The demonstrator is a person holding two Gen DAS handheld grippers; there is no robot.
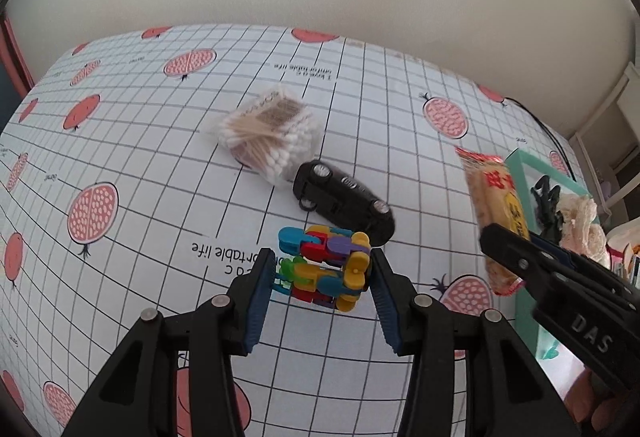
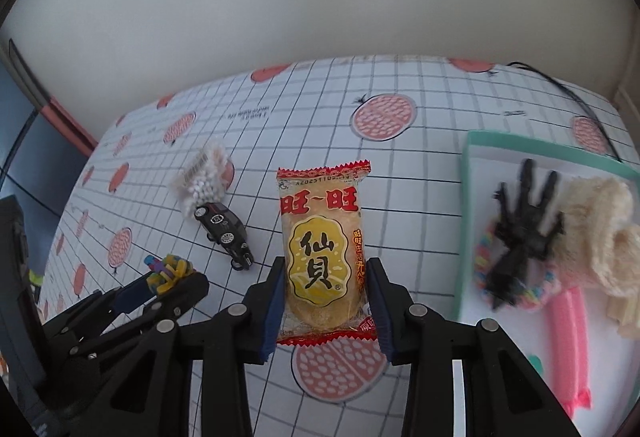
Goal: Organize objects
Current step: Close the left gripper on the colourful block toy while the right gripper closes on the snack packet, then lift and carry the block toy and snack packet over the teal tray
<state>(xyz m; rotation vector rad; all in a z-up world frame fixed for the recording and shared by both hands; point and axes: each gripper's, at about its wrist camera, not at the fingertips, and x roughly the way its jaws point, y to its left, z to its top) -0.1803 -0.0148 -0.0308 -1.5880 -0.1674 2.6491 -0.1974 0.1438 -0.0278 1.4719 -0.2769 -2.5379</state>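
Note:
My left gripper (image 1: 320,277) is shut on a colourful linked plastic toy (image 1: 326,265), held just above the tablecloth. From the right wrist view this toy (image 2: 168,269) shows at the left gripper's (image 2: 172,279) tips. My right gripper (image 2: 326,277) is shut on a red and yellow rice cracker packet (image 2: 322,249), upright between the blue pads. In the left wrist view the packet (image 1: 494,205) hangs at the right, beside the teal box (image 1: 520,157). A black toy car (image 1: 344,201) lies on its side behind the colourful toy. A bag of cotton swabs (image 1: 268,133) rests farther back.
The teal-rimmed box (image 2: 464,217) at the right holds a black claw clip (image 2: 520,229), cream knit fabric (image 2: 596,221), a pink item (image 2: 568,337) and a pastel bracelet. A black cable (image 2: 568,93) runs along the table's far right. The wall stands behind the table edge.

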